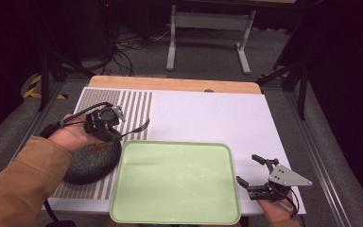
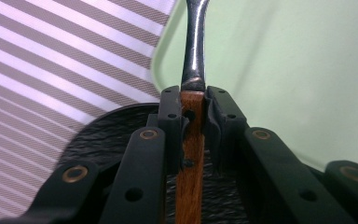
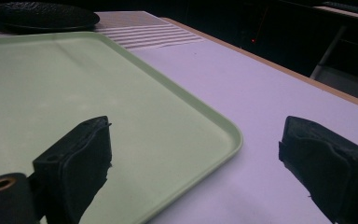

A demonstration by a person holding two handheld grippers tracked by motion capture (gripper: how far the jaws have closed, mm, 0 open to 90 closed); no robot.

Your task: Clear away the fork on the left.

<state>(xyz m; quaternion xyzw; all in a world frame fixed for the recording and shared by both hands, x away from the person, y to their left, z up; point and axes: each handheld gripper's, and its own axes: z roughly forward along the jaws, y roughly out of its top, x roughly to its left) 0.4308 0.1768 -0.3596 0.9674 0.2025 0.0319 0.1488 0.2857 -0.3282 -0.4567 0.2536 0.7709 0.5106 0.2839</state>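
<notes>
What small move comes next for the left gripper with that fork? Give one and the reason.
Probably carry the fork a little to the right and lower it onto the green tray. The left gripper has its jaws shut on the fork's wooden handle, above the dark plate and the tray's near corner. The right gripper waits open by the tray's far side.

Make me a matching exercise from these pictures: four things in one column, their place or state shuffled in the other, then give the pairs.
Things:
1. fork
2. green tray
3. dark plate
4. right gripper

Places or states:
A. lies on the striped mat, left of the tray
B. open, at the tray's right corner
C. clamped by its wooden handle in the left gripper
D. empty, at the table's near edge

Pairs: 1-C, 2-D, 3-A, 4-B
</notes>
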